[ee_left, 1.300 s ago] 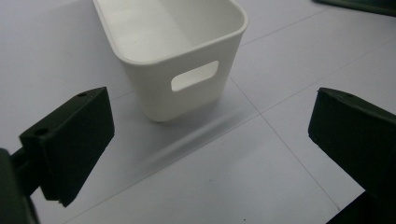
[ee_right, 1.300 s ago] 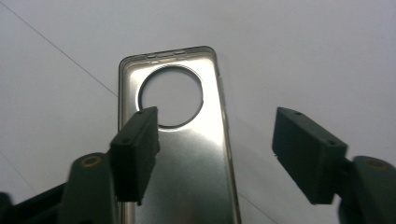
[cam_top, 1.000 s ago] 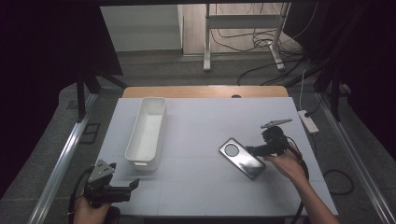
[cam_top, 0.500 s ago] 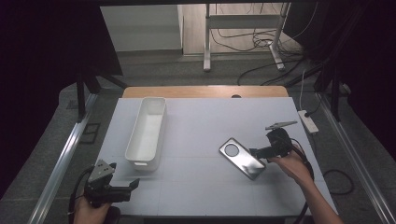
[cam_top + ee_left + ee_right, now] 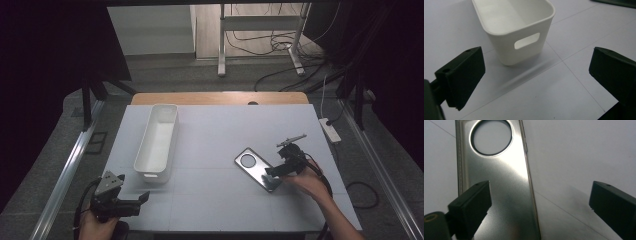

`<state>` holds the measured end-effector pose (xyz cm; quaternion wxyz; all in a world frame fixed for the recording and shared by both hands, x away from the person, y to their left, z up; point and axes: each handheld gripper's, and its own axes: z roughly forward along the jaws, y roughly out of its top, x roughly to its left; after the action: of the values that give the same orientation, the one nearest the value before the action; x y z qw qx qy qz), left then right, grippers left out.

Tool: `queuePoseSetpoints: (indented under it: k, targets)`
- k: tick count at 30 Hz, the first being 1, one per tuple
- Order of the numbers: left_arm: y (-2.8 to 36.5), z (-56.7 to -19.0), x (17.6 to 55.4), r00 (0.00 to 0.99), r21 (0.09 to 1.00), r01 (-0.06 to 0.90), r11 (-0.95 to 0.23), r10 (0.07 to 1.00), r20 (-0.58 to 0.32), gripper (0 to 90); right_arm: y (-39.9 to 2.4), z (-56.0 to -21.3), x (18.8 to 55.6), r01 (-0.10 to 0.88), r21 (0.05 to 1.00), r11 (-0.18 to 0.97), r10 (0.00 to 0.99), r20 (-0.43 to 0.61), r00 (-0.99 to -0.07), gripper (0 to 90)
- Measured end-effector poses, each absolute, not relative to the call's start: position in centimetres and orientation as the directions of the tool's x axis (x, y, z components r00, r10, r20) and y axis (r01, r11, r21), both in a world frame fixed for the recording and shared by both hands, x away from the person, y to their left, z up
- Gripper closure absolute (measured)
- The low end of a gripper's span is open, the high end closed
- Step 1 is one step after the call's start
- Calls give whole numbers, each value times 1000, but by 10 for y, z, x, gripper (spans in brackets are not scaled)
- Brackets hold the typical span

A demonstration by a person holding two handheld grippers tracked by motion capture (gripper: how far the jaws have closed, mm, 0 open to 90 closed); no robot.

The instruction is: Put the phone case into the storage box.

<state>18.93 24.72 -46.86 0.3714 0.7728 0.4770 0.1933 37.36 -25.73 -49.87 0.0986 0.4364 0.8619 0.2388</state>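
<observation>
Since the earlier frames the right gripper (image 5: 274, 172) has come down a little toward the near right end of the phone case (image 5: 259, 169), and its jaws, after widening, have just been closing slightly; the case itself has not shifted, nor has the left gripper (image 5: 141, 198).

That phone case is a silvery, shiny shell with a large round camera hole (image 5: 491, 137) at its far end. It lies flat on the white table (image 5: 220, 140), set at a slant. In the right gripper view the jaws stand wide apart: one hangs over the case's shiny surface, the other over bare table beside the case's long edge. Nothing is pressed between them, and I cannot tell whether the jaw above the case touches it. The person's right hand (image 5: 305, 181) holds that gripper just to the right of the case.

Left of the case, well apart from it, stands a long white bin (image 5: 156, 141) with a handle slot (image 5: 527, 40) in its near end wall. It looks empty.

Farther to the left of the case, past the bin's near end, the left gripper rests low at the table's near edge, jaws spread wide with only table between them, facing the bin's slotted end.

Beyond the case, at the table's far side, runs a wooden edge (image 5: 220, 98).
</observation>
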Motion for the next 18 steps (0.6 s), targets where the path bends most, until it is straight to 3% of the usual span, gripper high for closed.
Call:
queuePoseSetpoints:
  k: [7,8,18]
  targets:
    - [247,-469,190,473,757,594,-272,880,-54,16,-254,-506,373,703,465,538,784,30,-620,189]
    - [247,-469,190,473,757,594,-273,879,-55,16,-253,-506,372,691,469,550,780,7,-626,266]
    - [246,-469,190,477,755,593,-279,878,-50,16,-259,-501,373,674,475,566,751,41,-659,656]
